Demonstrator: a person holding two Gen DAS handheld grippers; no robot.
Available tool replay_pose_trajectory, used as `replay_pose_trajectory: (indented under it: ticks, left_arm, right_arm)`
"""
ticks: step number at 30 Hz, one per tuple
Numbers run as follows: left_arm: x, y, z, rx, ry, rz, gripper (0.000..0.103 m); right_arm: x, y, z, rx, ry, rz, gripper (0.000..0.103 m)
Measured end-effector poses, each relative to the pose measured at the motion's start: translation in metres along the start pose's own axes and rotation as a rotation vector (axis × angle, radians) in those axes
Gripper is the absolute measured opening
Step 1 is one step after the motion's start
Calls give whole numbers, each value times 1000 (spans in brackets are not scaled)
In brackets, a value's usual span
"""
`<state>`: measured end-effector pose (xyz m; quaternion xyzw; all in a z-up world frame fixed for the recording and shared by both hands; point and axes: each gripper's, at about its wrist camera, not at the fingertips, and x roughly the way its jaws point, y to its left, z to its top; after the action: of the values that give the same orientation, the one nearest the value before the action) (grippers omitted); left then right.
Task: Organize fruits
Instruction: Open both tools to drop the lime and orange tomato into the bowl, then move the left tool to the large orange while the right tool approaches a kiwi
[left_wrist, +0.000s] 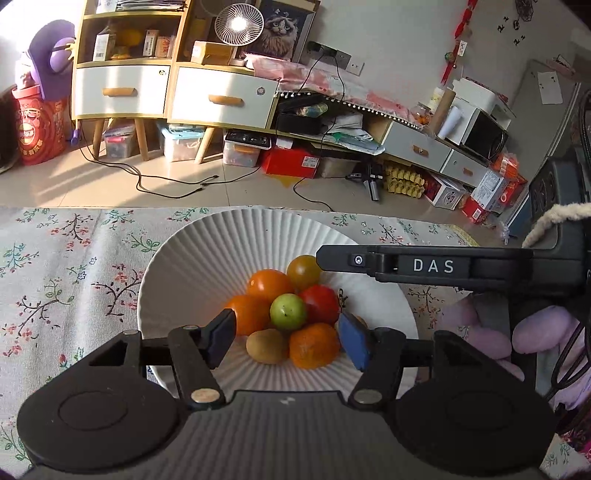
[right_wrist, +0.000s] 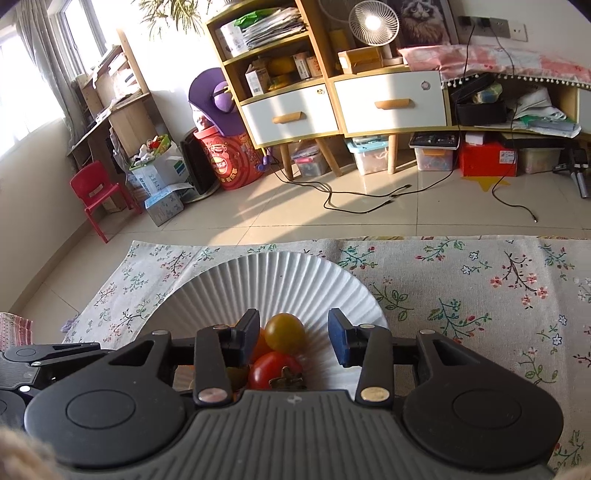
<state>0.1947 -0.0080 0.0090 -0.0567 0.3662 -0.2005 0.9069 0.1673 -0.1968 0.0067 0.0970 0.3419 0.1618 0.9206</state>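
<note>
Fruits piled mid ribbed white plate (left_wrist: 192, 266) on floral cloth (left_wrist: 55, 266) over counter: round oranges (left_wrist: 269, 284), green plum (left_wrist: 288, 311), red tomato (left_wrist: 320, 303), fuzzy kiwi (left_wrist: 266, 346). L gripper (left_wrist: 288, 341) jaws released, nothing pinched, straddling pile. R gripper (right_wrist: 293, 338) jaws apart w/ yellow tomato (right_wrist: 284, 331) between, untouched; R arm crosses plate's right rim

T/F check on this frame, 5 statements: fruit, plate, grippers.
1. All the fruit sits piled on the white plate. True.
2. The green fruit lies at the bottom of the pile. False: it sits on top, in the middle.
3. The left gripper clamps an orange. False: its jaws stand open, gripping nothing.
4. The right gripper is open over the plate. True.
5. The tablecloth is plain. False: floral print.
</note>
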Motion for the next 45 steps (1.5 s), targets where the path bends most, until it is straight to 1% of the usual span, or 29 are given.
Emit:
replay_pose_trajectory:
  ticks: [2,4,5,6,8,12,14,16,19,23,27,30,34,40,45]
  left_arm:
    - [-4,0,-2,5,-3,9,70]
    - [-9,-1,-3,18,-1,14,71]
    - [-11,-2,-4,27,-5,18,74]
    - [-15,-2,-6,36,-14,25,81]
    - [-22,-1,-10,46,-33,39,89]
    - [-30,2,-13,66,-35,44,90]
    - [-33,5,-16,75,-40,53,93]
    - [-36,7,-19,80,-38,60,95]
    - [-41,11,-25,94,-31,76,99]
    - [-49,17,-33,108,-26,93,101]
    - [-55,23,-42,103,-28,103,101]
    - [-56,27,-47,94,-27,120,101]
    - [-61,30,-61,100,-30,128,101]
    - [-60,37,-82,124,-20,139,101]
    - [-57,41,-95,135,-16,158,101]
  right_arm:
    - [-5,2,-1,-4,-6,-4,44]
    - [-10,3,-4,-7,-11,0,50]
    - [-12,4,-6,-9,-12,-1,52]
    - [-15,5,-7,-15,-12,-6,55]
    - [-19,8,-11,-33,-10,-19,58]
    - [-31,15,-16,-66,-19,-41,71]
    - [-38,18,-19,-68,-28,-44,75]
    - [-43,19,-23,-64,-31,-43,81]
    - [-50,20,-31,-61,-33,-48,87]
    - [-60,20,-46,-49,-24,-59,89]
    - [-67,23,-61,-73,-10,-86,93]
    - [-69,28,-71,-88,7,-109,93]
    - [-69,34,-83,-92,25,-106,95]
    - [-69,58,-101,-210,18,-86,96]
    - [-65,72,-111,-278,28,-62,96]
